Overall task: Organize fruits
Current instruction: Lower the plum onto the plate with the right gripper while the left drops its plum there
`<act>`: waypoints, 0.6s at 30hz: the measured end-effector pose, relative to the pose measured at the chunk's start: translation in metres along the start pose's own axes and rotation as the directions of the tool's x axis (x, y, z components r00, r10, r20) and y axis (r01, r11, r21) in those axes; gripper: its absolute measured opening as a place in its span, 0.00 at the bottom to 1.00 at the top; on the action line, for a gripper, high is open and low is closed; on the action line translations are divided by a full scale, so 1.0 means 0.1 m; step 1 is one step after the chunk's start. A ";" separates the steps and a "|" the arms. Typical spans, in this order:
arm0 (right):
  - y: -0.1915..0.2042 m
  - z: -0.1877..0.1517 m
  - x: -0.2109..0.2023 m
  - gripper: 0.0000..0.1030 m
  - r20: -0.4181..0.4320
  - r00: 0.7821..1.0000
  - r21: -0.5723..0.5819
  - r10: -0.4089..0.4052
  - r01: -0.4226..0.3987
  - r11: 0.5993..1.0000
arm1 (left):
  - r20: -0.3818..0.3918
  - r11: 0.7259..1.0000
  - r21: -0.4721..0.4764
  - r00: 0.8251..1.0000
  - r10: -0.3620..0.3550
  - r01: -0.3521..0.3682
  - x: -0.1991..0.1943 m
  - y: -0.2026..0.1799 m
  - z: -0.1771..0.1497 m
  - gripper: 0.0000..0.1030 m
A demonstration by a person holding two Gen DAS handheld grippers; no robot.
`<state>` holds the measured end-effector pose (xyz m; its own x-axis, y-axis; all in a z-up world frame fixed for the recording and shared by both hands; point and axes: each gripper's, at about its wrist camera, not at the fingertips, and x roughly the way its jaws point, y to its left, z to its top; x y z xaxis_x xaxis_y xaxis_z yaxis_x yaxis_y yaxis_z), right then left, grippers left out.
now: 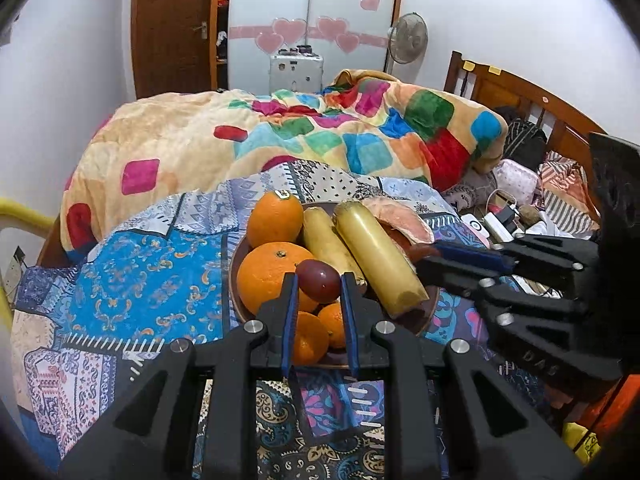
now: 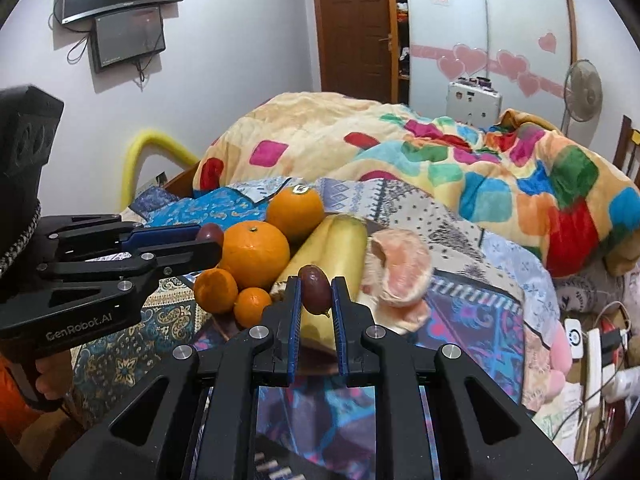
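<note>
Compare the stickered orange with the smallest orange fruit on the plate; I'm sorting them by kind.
The stickered orange is much bigger than the smallest orange fruit. The stickered orange sits at the far side of the plate; the smallest sits at the near edge. Only the big one shows a sticker. Both are round, orange and unpeeled.

Both the left gripper (image 1: 318, 280) and right gripper (image 2: 316, 284) point forward, jaws narrowly parted, each pinching something.
</note>
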<state>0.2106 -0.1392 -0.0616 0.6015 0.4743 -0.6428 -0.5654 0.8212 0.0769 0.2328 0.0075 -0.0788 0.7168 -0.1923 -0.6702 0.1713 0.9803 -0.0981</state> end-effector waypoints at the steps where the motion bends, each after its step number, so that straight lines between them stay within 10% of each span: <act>1: 0.02 0.01 0.04 0.13 -0.005 1.000 -0.003 0.005 -0.005 1.000 | -0.006 1.000 0.004 1.000 -0.004 0.004 0.02 0.01 0.01 0.20; 18: 0.13 0.00 0.20 0.25 -0.039 0.999 -0.043 0.009 -0.011 0.999 | -0.034 1.000 -0.013 0.999 -0.011 0.011 0.23 0.08 0.01 0.24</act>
<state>0.2151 -0.1190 -0.0733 0.5737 0.4691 -0.6714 -0.5955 0.8017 0.0513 0.2513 0.0110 -0.0938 0.6915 -0.2016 -0.6937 0.1704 0.9787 -0.1146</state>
